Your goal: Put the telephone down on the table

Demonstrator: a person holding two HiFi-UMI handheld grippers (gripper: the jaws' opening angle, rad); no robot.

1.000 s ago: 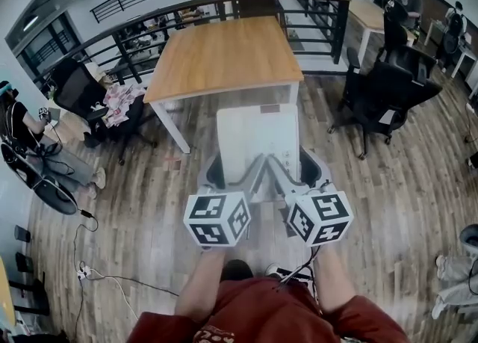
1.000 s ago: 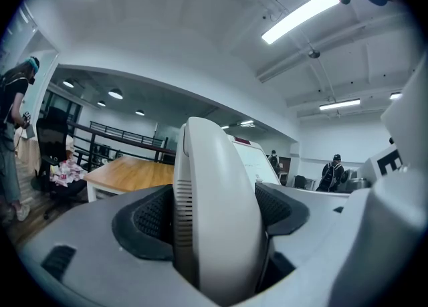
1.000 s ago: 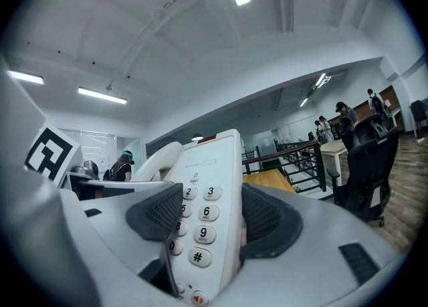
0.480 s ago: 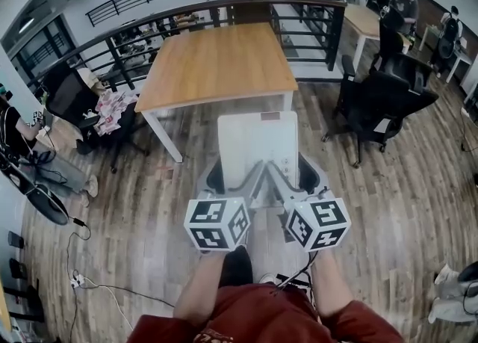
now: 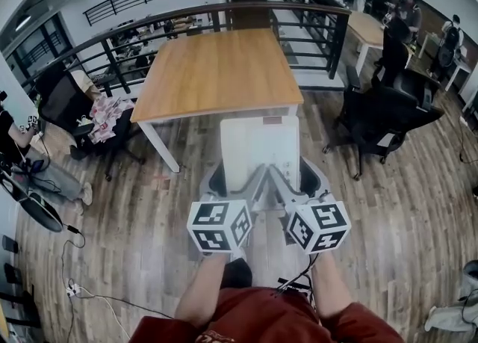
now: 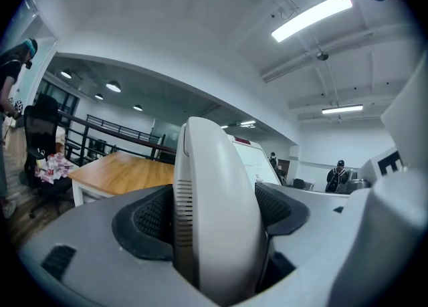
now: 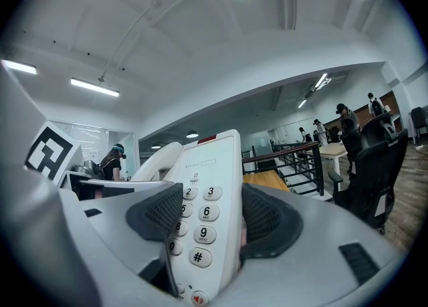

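hidden: lower end of telephone (image 5: 260,143) behind both grippers in head view; keypad (image 7: 200,222) partly behind a jaw pad.
left gripper (image 5: 237,181): jaws clamped on handset (image 6: 214,192), forearm (image 5: 205,289) reaching forward.
telephone: held in air, short of table (image 5: 216,65), not resting on it.
right gripper (image 5: 293,178): jaws clamped on keypad side, level with left gripper.

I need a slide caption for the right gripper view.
Right gripper shut on the white telephone, its keypad facing the camera.
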